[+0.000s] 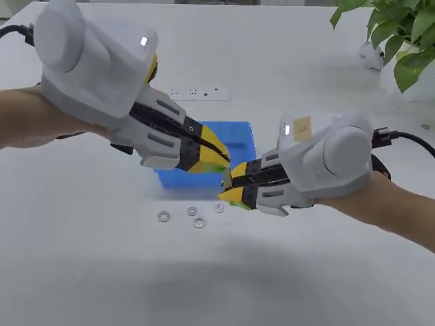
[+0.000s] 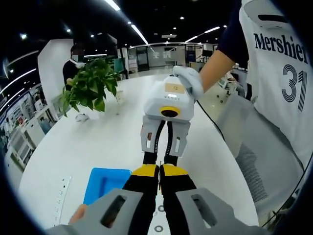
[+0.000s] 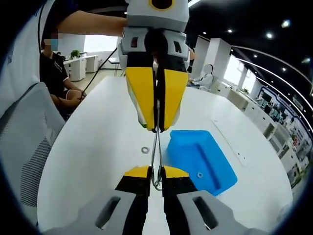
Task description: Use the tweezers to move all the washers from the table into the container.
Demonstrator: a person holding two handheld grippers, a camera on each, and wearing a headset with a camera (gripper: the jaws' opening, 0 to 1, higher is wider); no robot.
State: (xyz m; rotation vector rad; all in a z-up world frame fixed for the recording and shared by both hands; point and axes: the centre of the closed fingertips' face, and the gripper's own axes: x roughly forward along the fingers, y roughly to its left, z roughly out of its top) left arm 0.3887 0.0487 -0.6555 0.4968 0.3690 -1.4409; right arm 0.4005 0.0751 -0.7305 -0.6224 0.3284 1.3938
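Several small metal washers [image 1: 192,212] lie on the white table just in front of the blue container [image 1: 238,129]. My left gripper [image 1: 216,157] reaches in from the upper left above the container. Facing it tip to tip from the right is my right gripper [image 1: 231,190]. In the right gripper view thin metal tweezers [image 3: 156,149] run from the left gripper [image 3: 157,128], shut on their upper end, down into the right gripper [image 3: 156,172], shut on their lower end. One washer [image 3: 199,175] lies inside the container [image 3: 195,152]; another washer [image 3: 145,150] rests on the table beside it.
A white power strip [image 1: 198,93] lies behind the container. A potted plant [image 1: 401,34] stands at the far right corner. A cable [image 1: 408,139] trails from the right gripper. A seated person [image 3: 54,73] and a grey chair [image 3: 24,147] are off the table's edge.
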